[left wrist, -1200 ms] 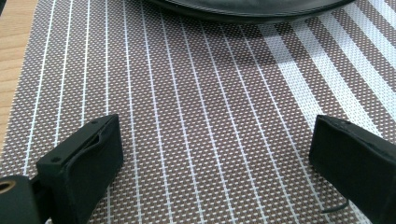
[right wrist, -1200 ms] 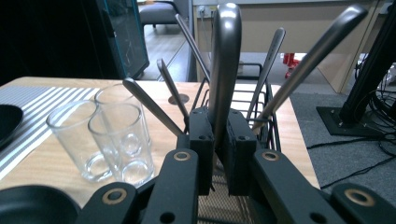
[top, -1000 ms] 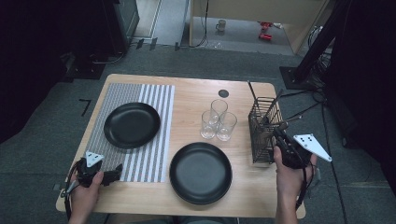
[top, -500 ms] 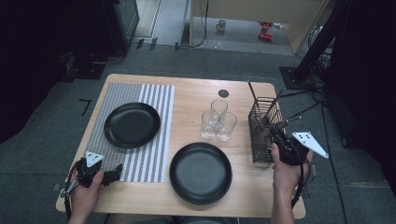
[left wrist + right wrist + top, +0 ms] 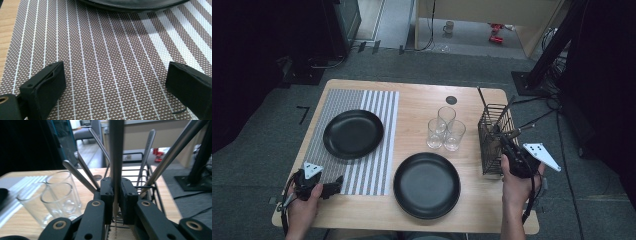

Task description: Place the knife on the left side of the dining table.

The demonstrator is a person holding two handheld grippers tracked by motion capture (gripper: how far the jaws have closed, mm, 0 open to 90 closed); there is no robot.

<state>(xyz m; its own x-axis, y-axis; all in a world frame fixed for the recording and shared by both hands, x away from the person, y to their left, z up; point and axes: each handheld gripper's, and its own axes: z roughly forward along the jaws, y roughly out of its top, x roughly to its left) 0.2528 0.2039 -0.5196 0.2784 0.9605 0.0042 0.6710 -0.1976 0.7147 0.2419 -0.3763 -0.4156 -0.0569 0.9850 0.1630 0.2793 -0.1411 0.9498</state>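
Right now your right claw (image 5: 116, 195) is clenched on a utensil handle (image 5: 116, 152) standing upright in the wire caddy (image 5: 493, 131) at the worktop's (image 5: 422, 102) right edge, glasses (image 5: 445, 129) just beside it. Your left claw (image 5: 112, 87) hangs released over the striped placemat (image 5: 100, 50), near the black plate (image 5: 353, 133).

The left claw (image 5: 113, 92) gapes wide over the striped placemat (image 5: 100, 50), near a black plate (image 5: 130, 3).

utensil (image 5: 116, 150) clamped in right gripper (image 5: 116, 195): smooth brushed metal | basket (image 5: 492, 145) beneath it: black wire | glasses (image 5: 57, 197) to its left: clear, glossy | mat (image 5: 105, 65) under left gripper (image 5: 112, 90): woven, matt
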